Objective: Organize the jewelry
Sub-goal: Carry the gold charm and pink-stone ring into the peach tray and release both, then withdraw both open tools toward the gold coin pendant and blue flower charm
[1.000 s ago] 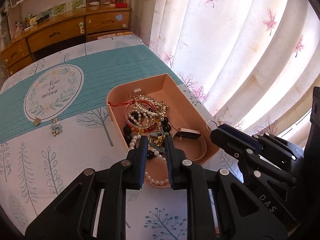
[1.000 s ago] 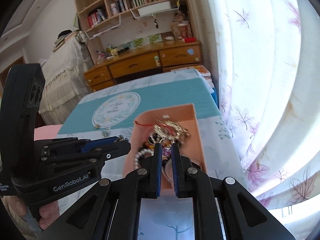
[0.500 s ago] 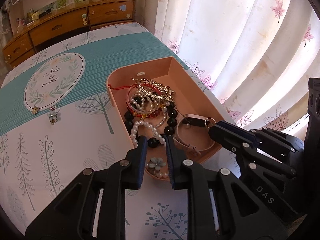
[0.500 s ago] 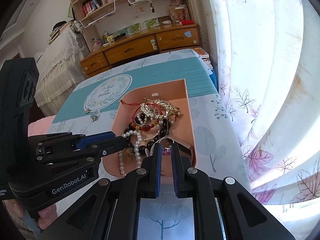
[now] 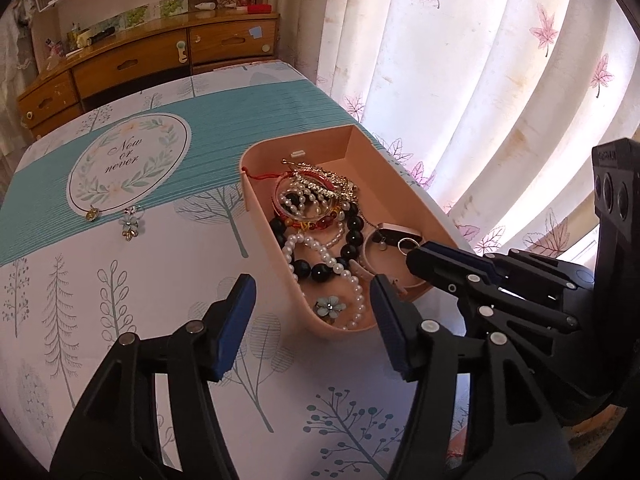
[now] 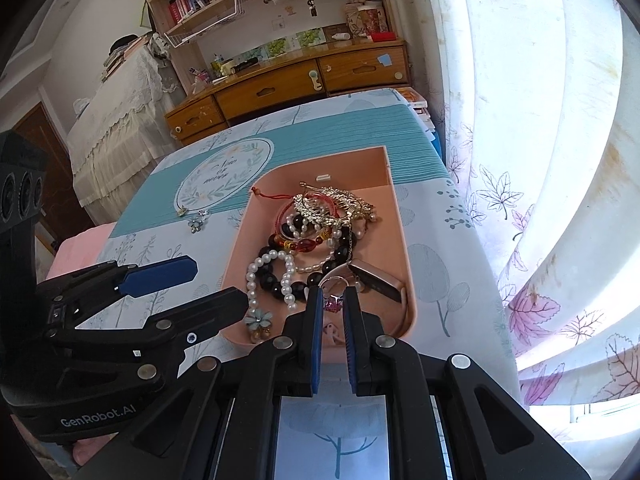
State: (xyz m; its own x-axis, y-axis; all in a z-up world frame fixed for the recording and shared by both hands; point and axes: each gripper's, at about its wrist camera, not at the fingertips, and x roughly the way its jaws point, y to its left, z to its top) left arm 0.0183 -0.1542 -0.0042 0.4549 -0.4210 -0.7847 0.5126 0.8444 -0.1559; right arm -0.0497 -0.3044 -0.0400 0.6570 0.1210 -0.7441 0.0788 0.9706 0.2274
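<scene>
Peach-pink plastic forms the jewelry tray [image 5: 404, 196], which sits just ahead of both grippers on a tablecloth [image 5: 120, 280] printed with trees and a teal band. The left gripper [image 5: 312, 312] hangs above the tray's near rounded end with its blue-padded jaws spread wide and nothing between them; a blue flower earring [image 5: 330, 306] lies in the tray directly beyond that gap. The right gripper [image 6: 332, 312] has its jaws drawn nearly together on a ring [image 6: 334, 290] with a pink stone, held over the tray's near right part. Only the top of the silver band and part of the stone show between the pads, so how firmly it is pinched is hard to judge.

The tray's contents are tangled. A pearl strand [image 5: 320, 254] loops over a black bead bracelet [image 5: 352, 236], and beyond them, further from the grippers, lie a red bangle [image 6: 298, 210], an amber bead string and a gold rhinestone piece [image 6: 332, 202], overlapping so that an exact count of pieces cannot be made. A pink-strapped watch [image 6: 378, 282] lies at the right; in the left wrist view the right gripper's tip covers part of its strap.

Outside the tray, ahead and left of the left gripper, two small pieces rest on the cloth: a gold pendant [image 5: 92, 213] at the edge of the round "Now or never" emblem [image 5: 128, 168], and a second blue flower earring [image 5: 130, 228] just beside it. A leaf-print curtain [image 5: 460, 80] hangs to the right, and a wooden dresser [image 6: 304, 80] stands beyond the table.
</scene>
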